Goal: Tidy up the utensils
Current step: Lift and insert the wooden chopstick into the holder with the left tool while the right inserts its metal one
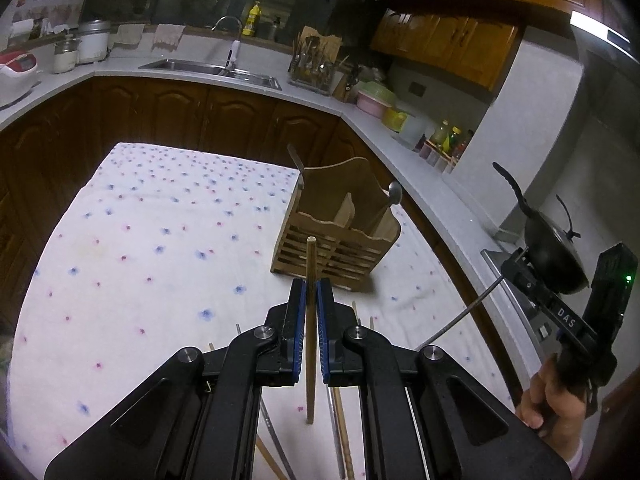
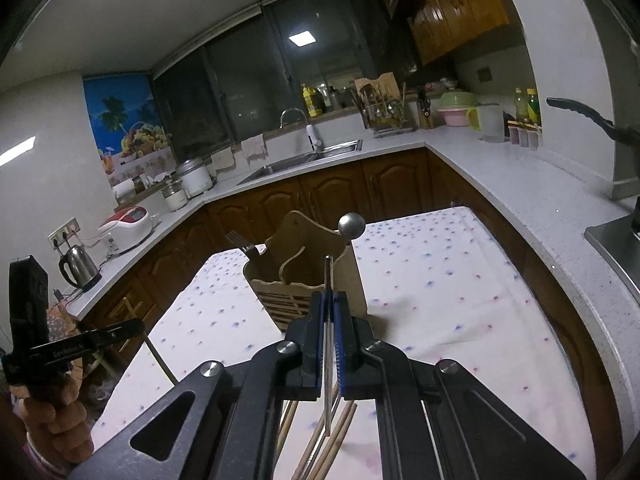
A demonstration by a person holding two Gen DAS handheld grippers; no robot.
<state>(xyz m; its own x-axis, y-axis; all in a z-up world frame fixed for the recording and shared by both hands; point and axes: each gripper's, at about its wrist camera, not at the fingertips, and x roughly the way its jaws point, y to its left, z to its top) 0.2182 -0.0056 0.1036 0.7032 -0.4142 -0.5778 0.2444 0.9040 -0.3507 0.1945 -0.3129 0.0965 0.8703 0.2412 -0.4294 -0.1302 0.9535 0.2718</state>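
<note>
Chopsticks are light, thin, stiff and a bit slippery, so I think the best place to hold one is near its middle, so it does not tip. The left gripper (image 1: 311, 292) is squeezed tight on a wooden chopstick (image 1: 310, 320), held up above the near edge of the table (image 1: 160, 240), and the right gripper (image 2: 329, 300) is squeezed tight on a thin metal chopstick (image 2: 328, 344). More sticks lie under them, and the wooden holder (image 1: 340, 232) stands near the table's far right edge.
</note>
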